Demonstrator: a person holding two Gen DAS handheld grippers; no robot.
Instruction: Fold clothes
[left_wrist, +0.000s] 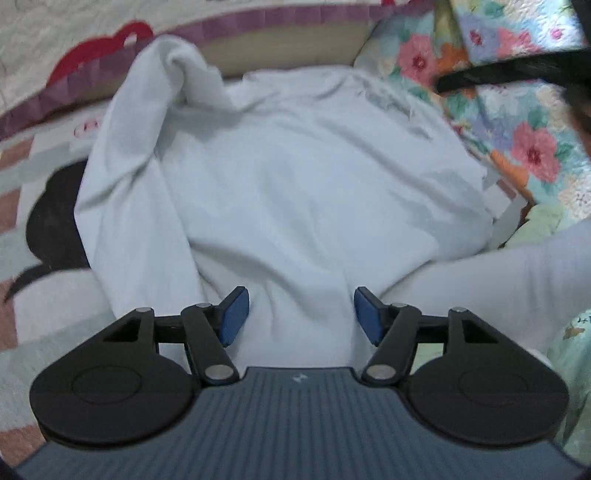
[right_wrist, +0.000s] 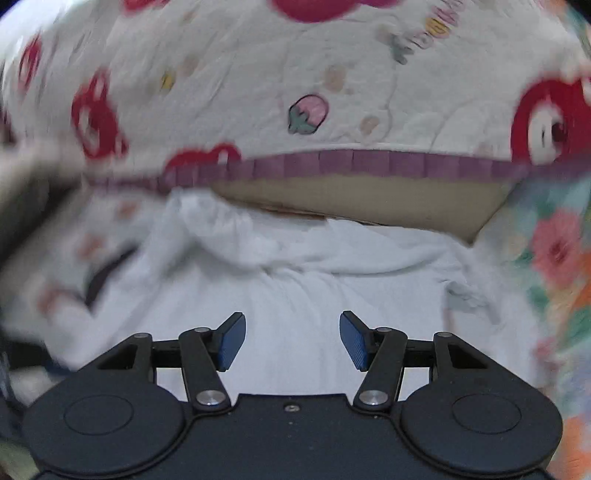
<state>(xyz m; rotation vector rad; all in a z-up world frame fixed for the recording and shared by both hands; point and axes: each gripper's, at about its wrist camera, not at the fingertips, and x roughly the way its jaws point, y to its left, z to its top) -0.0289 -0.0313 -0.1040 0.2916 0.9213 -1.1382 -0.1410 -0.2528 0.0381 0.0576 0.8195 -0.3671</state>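
Left wrist view: the white garment (left_wrist: 280, 184) lies rumpled on the patterned bedding (left_wrist: 40, 229), soft and limp; an edge or corner looks best to pinch. The left claw (left_wrist: 301, 314) hovers low over its near part, spread, holding nothing.

Right wrist view: the right claw (right_wrist: 291, 341), spread and empty, points across the same garment.

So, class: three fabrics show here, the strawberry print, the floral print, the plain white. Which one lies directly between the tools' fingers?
The plain white garment; both printed fabrics lie beyond or beside it.
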